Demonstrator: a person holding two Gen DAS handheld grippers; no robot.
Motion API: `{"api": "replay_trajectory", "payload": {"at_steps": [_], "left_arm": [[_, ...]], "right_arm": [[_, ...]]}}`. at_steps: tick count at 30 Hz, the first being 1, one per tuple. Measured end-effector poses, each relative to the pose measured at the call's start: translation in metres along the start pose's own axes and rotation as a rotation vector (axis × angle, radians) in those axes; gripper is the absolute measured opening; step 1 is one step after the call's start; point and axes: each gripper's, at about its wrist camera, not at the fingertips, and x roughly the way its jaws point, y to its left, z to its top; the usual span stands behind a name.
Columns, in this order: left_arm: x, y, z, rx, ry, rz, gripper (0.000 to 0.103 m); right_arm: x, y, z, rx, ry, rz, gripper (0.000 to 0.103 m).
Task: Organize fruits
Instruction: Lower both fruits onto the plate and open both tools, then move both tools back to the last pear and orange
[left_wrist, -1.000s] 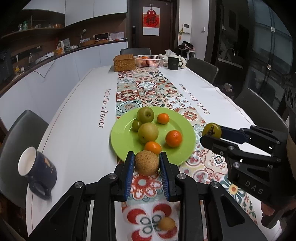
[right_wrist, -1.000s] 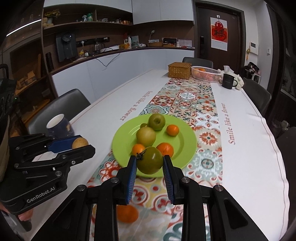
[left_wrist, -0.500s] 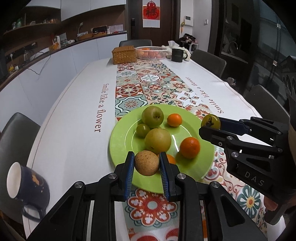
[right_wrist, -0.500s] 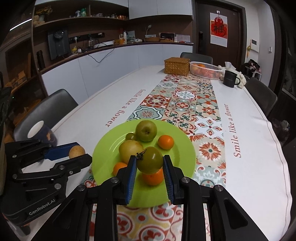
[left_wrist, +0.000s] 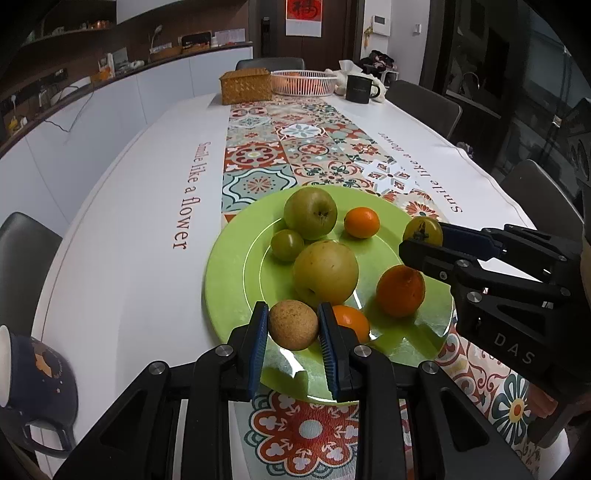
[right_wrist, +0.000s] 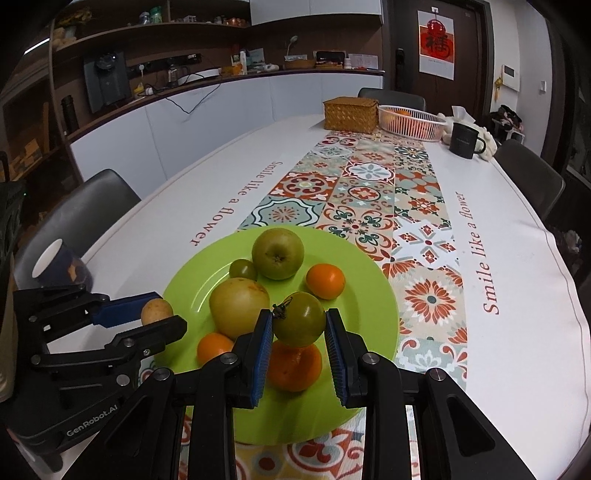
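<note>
A green plate (left_wrist: 229, 266) (right_wrist: 373, 291) on the patterned runner holds a green apple (left_wrist: 310, 212), a small green tomato (left_wrist: 287, 244), a yellow pear (left_wrist: 325, 271) and three oranges (left_wrist: 400, 290). My left gripper (left_wrist: 293, 328) is shut on a brown round fruit (left_wrist: 293, 324) above the plate's near rim. My right gripper (right_wrist: 299, 325) is shut on a green tomato (right_wrist: 300, 323) above an orange (right_wrist: 295, 365) on the plate. The right gripper also shows in the left wrist view (left_wrist: 423, 236).
A dark blue mug (left_wrist: 33, 384) stands at the table's left edge. At the far end are a wicker box (left_wrist: 245, 86), a white basket (left_wrist: 303, 82) with oranges and a black mug (left_wrist: 358, 88). Chairs surround the table.
Both grippers have moved forward over the plate, each still holding its fruit. The loose fruits on the runner near me have passed out of view.
</note>
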Motion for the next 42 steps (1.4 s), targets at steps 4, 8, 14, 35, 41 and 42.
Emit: {"api": "replay_trajectory", "payload": {"at_steps": [4, 8, 14, 35, 41, 42], "left_arm": [[-0.005, 0.002, -0.001, -0.009, -0.005, 0.022, 0.038], [-0.018, 0.0, -0.006, -0.013, -0.021, 0.042, 0.042], [-0.056, -0.006, -0.018, -0.023, -0.08, 0.056, 0.052], [-0.173, -0.038, -0.072, 0.01, -0.239, 0.136, 0.086], [-0.18, -0.045, -0.095, 0.029, -0.234, 0.157, 0.087], [-0.18, -0.045, -0.099, 0.031, -0.23, 0.155, 0.087]], "right_arm": [[-0.003, 0.0, -0.002, -0.005, -0.013, -0.034, 0.049], [-0.016, -0.001, -0.007, -0.007, -0.021, -0.042, 0.049], [-0.044, 0.002, -0.021, 0.004, -0.037, -0.028, 0.049], [-0.158, 0.032, -0.066, -0.063, -0.153, 0.002, 0.064], [-0.169, 0.039, -0.08, -0.089, -0.151, -0.006, 0.067], [-0.17, 0.041, -0.083, -0.094, -0.146, -0.005, 0.067]]}}
